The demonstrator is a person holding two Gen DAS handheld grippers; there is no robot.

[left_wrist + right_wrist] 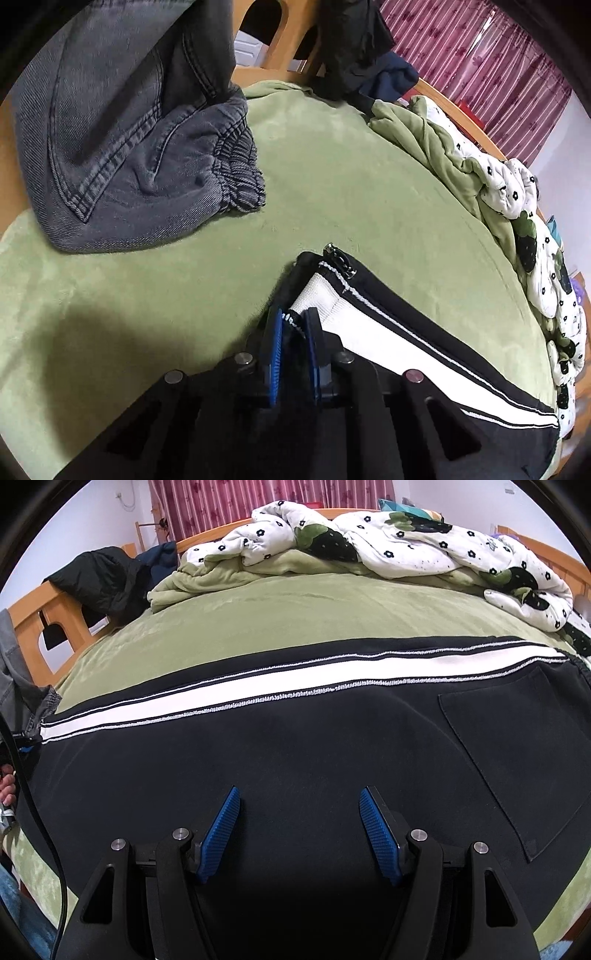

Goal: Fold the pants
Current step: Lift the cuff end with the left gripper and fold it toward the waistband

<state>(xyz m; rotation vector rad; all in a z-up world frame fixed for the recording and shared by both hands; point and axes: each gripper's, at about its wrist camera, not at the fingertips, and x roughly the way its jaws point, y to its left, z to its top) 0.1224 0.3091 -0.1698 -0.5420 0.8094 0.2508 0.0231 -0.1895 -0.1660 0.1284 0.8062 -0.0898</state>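
Black track pants with a white side stripe lie flat across the green bed cover. A back pocket shows at the right. My left gripper is shut on the leg cuff of the black pants, near a small zipper. My right gripper is open, its blue pads spread just above the middle of the black fabric, holding nothing.
Grey jeans lie bunched on the bed at the left. A crumpled white flowered quilt and green blanket sit along the far side. Dark clothes hang on the wooden bed frame. A striped pink curtain is behind.
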